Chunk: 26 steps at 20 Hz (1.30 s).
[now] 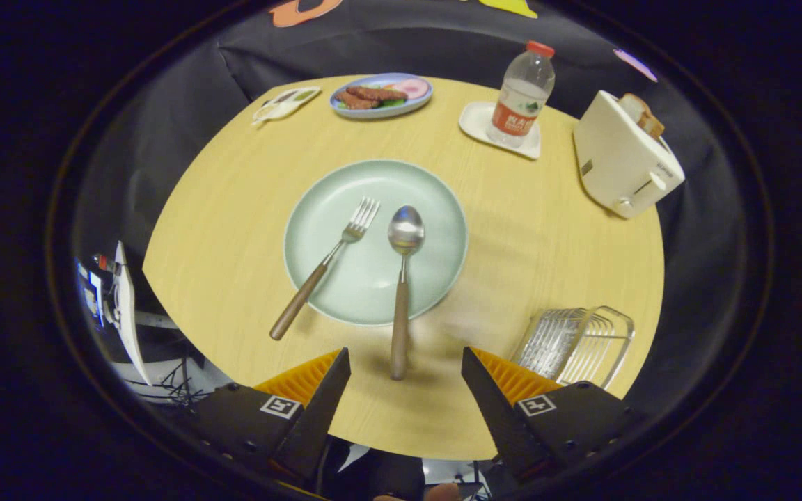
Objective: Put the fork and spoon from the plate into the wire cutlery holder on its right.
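Gripper (pixel 406 362) fingers spread wide, spoon (pixel 402 278) handle end just ahead between them, fork (pixel 328 264) beside it on plate (pixel 443 278), wire cutlery holder (pixel 577 344) near right finger; a swing could clip it.

Claw (pixel 406 365) fingers wide apart, empty.

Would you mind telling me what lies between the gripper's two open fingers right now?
In the gripper view, the gripper is open, and the end of the spoon handle reaches into the gap, over bare table. The fingers touch nothing.
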### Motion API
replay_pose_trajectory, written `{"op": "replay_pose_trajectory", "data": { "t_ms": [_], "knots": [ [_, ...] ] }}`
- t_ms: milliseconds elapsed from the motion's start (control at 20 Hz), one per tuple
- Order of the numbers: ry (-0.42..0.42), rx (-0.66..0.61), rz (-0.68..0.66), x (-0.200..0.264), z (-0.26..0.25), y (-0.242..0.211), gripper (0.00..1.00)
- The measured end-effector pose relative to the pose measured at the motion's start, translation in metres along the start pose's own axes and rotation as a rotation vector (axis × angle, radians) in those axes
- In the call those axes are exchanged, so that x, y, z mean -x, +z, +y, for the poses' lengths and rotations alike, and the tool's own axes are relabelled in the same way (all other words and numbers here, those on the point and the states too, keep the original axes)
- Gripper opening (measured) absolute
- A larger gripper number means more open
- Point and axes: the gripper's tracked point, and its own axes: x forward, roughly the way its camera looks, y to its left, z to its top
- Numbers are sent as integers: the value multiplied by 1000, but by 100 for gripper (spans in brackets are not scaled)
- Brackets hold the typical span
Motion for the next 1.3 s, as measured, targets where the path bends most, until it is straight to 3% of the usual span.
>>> {"op": "replay_pose_trajectory", "data": {
  "t_ms": [150,300,350,600,700,750,800,1050,1300],
  "knots": [
    [18,-51,79,-25,3,-4,97],
    [18,-61,104,-42,3,-3,74],
    [18,-63,107,-47,4,-2,72],
    [31,-94,120,-59,7,-3,29],
    [47,-108,117,-51,10,-2,13],
    [54,-122,118,-48,9,-1,13],
    [63,-133,108,-43,10,0,3],
    [113,-162,33,-5,8,9,1],
    [160,-197,-65,67,-8,9,1]
  ]
}}
